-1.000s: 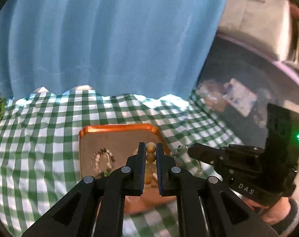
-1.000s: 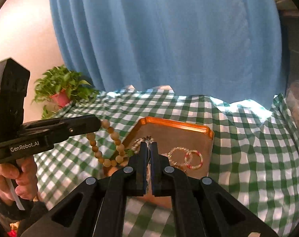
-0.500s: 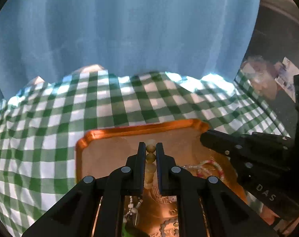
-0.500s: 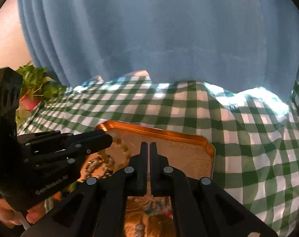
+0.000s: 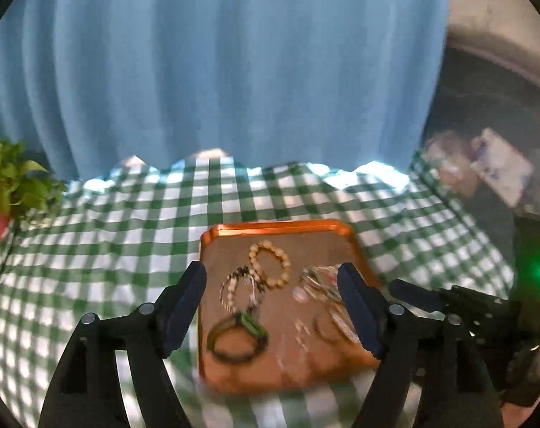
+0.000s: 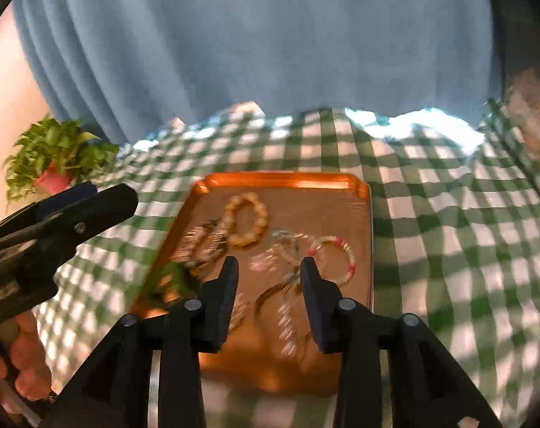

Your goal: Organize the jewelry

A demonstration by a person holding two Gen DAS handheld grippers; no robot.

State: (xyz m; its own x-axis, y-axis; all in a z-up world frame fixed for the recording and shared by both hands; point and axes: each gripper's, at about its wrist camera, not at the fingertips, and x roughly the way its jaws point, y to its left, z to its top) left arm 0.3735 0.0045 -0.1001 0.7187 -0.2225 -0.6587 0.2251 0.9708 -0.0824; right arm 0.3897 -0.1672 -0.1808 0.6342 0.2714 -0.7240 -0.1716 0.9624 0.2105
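An orange tray (image 5: 277, 227) (image 6: 284, 180) lies on the green checked cloth and holds several bracelets. A tan wooden-bead bracelet (image 5: 270, 264) (image 6: 247, 224) rests at the tray's far side. Beside it lie a black-and-white bead bracelet (image 5: 241, 290), a dark bangle with a green piece (image 5: 237, 339), and a pink-and-white bead bracelet (image 6: 336, 258). My left gripper (image 5: 271, 273) hangs over the tray, its jaws opening wide with nothing pressed between them. My right gripper (image 6: 268, 265) is above the tray's near part, jaws opening, with thin clear bracelets (image 6: 280, 249) lying below the gap.
A potted green plant (image 6: 55, 157) (image 5: 5, 185) stands at the cloth's far left. A blue curtain (image 5: 216, 71) hangs behind the table. The left gripper's body and a hand (image 6: 23, 356) sit at the left in the right wrist view. Dim clutter (image 5: 498, 164) lies to the right.
The wooden-bead bracelet left my left gripper and now lies on the tray. Both grippers went from shut to open, and the thin piece in my right gripper is released.
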